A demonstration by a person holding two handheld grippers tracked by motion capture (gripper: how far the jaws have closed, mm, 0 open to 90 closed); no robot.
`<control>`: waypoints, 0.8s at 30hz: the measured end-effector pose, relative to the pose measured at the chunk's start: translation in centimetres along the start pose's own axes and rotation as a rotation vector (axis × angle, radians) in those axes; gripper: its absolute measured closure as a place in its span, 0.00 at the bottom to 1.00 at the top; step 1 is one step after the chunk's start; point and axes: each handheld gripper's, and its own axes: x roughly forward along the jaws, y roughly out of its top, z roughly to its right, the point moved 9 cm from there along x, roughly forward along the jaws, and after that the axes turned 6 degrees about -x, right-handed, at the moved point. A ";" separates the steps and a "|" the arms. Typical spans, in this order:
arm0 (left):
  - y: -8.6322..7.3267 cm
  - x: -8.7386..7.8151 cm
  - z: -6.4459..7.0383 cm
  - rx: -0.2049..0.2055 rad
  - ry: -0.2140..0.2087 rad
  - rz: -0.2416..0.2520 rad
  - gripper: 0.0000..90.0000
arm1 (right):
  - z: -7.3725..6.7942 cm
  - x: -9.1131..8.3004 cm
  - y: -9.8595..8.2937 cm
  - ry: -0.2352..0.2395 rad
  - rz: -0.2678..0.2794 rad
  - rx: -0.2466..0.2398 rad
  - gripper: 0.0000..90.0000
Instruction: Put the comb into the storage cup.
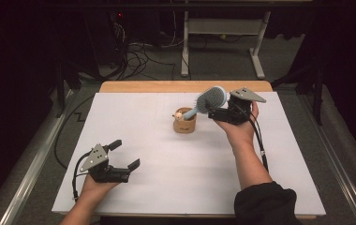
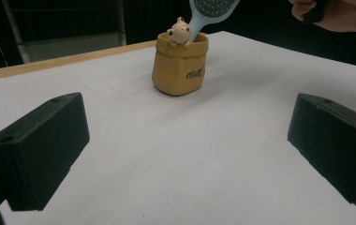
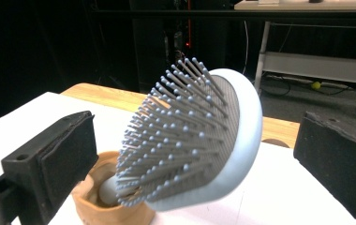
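A small tan pouch-shaped holder stands on the white table top, back of centre. A little pale animal figure peeks over its rim. A light-blue hairbrush leans out of the holder, handle down and bristled head up to the right. My right gripper is open, with its jaws on either side of the brush head and a gap on each side. My left gripper rests open at the front left, holding nothing and pointing toward the holder.
A wooden strip runs along the table's far edge. Beyond it are a white desk frame and cables on the floor. Metal rails flank the table.
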 end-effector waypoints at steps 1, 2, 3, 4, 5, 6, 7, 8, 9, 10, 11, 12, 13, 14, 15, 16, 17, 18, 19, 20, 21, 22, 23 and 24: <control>0.0 0.0 0.0 0.001 0.002 0.001 0.00 | 0.0 -0.2 0.0 0.003 0.002 0.000 0.00; 0.0 0.0 -0.1 0.001 0.004 0.002 0.00 | -0.1 -0.4 0.0 0.008 0.005 -0.002 0.00; 0.0 0.0 -0.1 0.001 0.005 0.001 0.00 | -0.1 -0.6 -0.1 0.011 0.006 -0.006 0.00; 0.0 0.0 -0.1 0.001 0.006 0.000 0.00 | -0.2 -0.8 -0.1 0.015 0.008 -0.009 0.00; 0.0 0.0 -0.1 0.002 0.006 -0.001 0.00 | -0.2 -1.0 -0.1 0.017 0.010 -0.011 0.00; 0.0 0.0 0.0 0.003 0.007 -0.003 0.00 | -0.2 -1.2 -0.1 0.022 0.015 -0.014 0.00; -0.1 0.1 0.0 0.003 0.007 -0.003 0.00 | -0.3 -1.4 -0.1 0.023 0.016 -0.019 0.00; -0.1 0.1 0.0 0.003 0.008 -0.004 0.00 | -0.3 -1.6 -0.1 0.023 0.019 -0.024 0.00; -0.1 0.1 0.0 0.003 0.009 -0.003 0.00 | -0.3 -1.7 -0.2 0.025 0.018 -0.022 0.00; 0.0 0.1 0.0 0.002 0.009 -0.002 0.00 | -0.3 -1.8 -0.3 0.027 0.017 -0.021 0.00; 0.0 0.1 0.0 -0.001 0.006 -0.002 0.00 | -0.3 -1.9 -0.5 0.028 0.010 -0.023 0.00; 0.0 0.0 0.0 -0.006 0.003 -0.002 0.00 | -0.3 -2.0 -0.6 0.029 0.011 -0.022 0.00; 0.0 0.0 0.0 -0.007 0.004 -0.003 0.00 | -0.3 -2.1 -0.8 0.030 0.010 -0.025 0.00; 0.0 0.0 0.0 -0.007 0.005 -0.004 0.00 | -0.3 -2.1 -1.0 0.030 0.006 -0.026 0.00; 0.0 0.0 -0.1 -0.010 0.003 -0.004 0.00 | -0.3 -2.1 -1.3 0.030 0.004 -0.031 0.00; 0.0 0.0 -0.1 -0.012 0.003 -0.005 0.00 | -0.3 -2.2 -1.6 0.032 0.000 -0.030 0.00; 0.0 0.0 -0.1 -0.012 0.005 -0.006 0.00 | -0.2 -2.2 -1.9 0.033 -0.008 -0.032 0.00; -0.1 0.0 -0.1 -0.011 0.005 -0.007 0.00 | -0.2 -2.1 -2.5 0.032 -0.020 -0.034 0.00; -0.1 0.0 -0.2 -0.007 0.008 -0.009 0.00 | -0.1 -2.1 -2.7 0.032 -0.020 -0.036 0.00; -0.1 0.0 -0.2 0.000 0.015 -0.011 0.00 | -0.1 -2.0 -3.2 0.031 -0.028 -0.037 0.00; -0.1 0.0 -0.3 0.003 0.019 -0.009 0.00 | -0.1 -2.0 -3.7 0.031 -0.038 -0.040 0.00; -0.1 0.0 -0.3 0.000 0.022 -0.008 0.00 | -0.1 -1.8 -4.4 0.034 -0.047 -0.041 0.00; -0.1 0.0 -0.4 0.000 0.027 -0.009 0.00 | -0.1 -1.8 -5.0 0.039 -0.052 -0.041 0.00; -0.1 0.0 -0.4 -0.001 0.029 -0.009 0.00 | 0.0 -1.7 -5.6 0.042 -0.060 -0.037 0.00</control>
